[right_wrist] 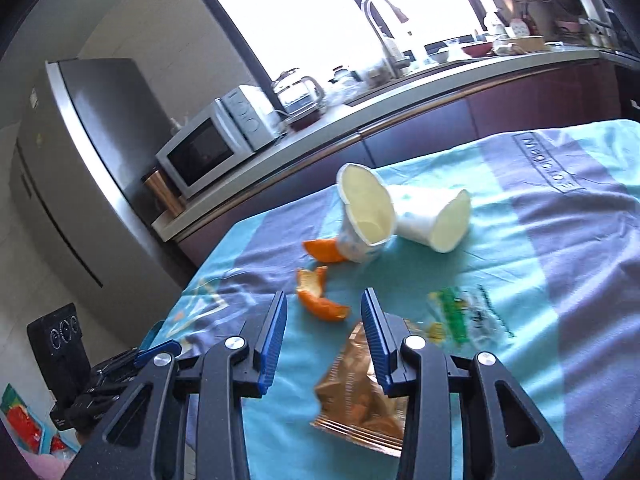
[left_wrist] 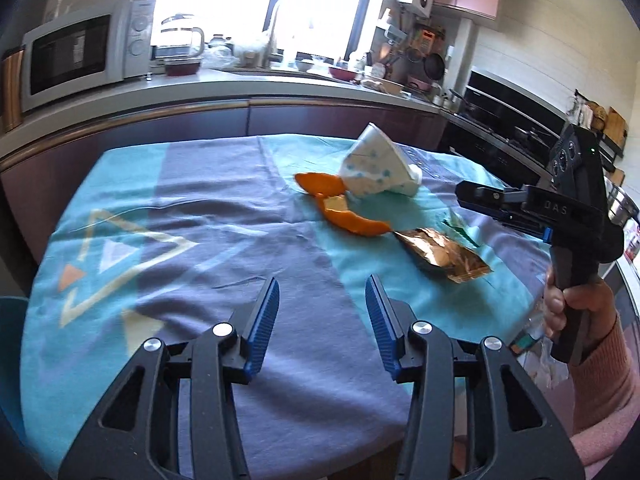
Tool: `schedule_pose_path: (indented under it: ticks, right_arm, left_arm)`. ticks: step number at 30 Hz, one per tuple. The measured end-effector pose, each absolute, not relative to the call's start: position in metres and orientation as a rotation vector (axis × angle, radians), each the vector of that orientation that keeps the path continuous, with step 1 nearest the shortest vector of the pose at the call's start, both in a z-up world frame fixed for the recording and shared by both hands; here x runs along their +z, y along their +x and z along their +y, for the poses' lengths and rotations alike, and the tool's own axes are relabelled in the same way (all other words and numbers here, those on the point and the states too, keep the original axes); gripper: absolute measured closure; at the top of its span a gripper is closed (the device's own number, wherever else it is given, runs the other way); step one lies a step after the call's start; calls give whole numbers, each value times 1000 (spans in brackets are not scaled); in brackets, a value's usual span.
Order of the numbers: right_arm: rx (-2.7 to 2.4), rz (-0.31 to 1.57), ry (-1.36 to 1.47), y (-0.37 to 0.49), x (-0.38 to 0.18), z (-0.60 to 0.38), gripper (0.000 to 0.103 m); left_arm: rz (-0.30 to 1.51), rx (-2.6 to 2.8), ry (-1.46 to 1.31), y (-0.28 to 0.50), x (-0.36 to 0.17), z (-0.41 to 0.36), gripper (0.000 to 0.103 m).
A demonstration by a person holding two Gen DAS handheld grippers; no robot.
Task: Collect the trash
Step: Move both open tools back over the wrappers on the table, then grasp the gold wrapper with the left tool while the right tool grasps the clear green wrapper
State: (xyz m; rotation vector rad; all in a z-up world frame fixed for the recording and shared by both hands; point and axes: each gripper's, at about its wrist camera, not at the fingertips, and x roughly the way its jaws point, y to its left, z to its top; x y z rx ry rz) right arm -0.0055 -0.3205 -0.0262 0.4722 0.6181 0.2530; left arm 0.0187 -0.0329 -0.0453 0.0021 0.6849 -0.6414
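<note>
Both tools are hovering released over the cloth-covered tabletop (left_wrist: 200, 208), nothing between their blue pads. The left tool (left_wrist: 322, 292) is facing bare cloth. The right tool (right_wrist: 324, 308) is hanging just above the golden snack wrapper (right_wrist: 356, 396). Orange peels (right_wrist: 320, 300) are lying beyond it, touching a dotted paper cup (right_wrist: 362, 216) tipped beside a white cup (right_wrist: 436, 220). A clear green-printed wrapper (right_wrist: 460, 316) is lying near the snack wrapper.

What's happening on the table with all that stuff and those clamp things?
A person holds a left gripper and a right gripper, both open and empty, over a table with trash on it: two paper cups, orange peel, a gold wrapper and a clear wrapper. Nothing is picked up yet.
</note>
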Motion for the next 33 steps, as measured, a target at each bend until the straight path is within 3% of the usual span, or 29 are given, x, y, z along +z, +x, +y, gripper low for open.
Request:
schedule_pose_path:
  ticks: [12,25,29,33]
  right_arm:
    - [136,663,453,-17,-59,-360,60]
    - [99,693,321,-8,-68,-346,56]
    - [92,696,312,-5,-69,-347,56]
    - [103,705,328,-3,-72,-350,76]
  left_arm:
    - [816,-863,25,26,-64,-130,52]
    - [937,-918,-14,47,-89,-169,51]
    - [949,-927,-35,55,-88,-175,64]
    - [953,-923,-49,59,-90,-179,86]
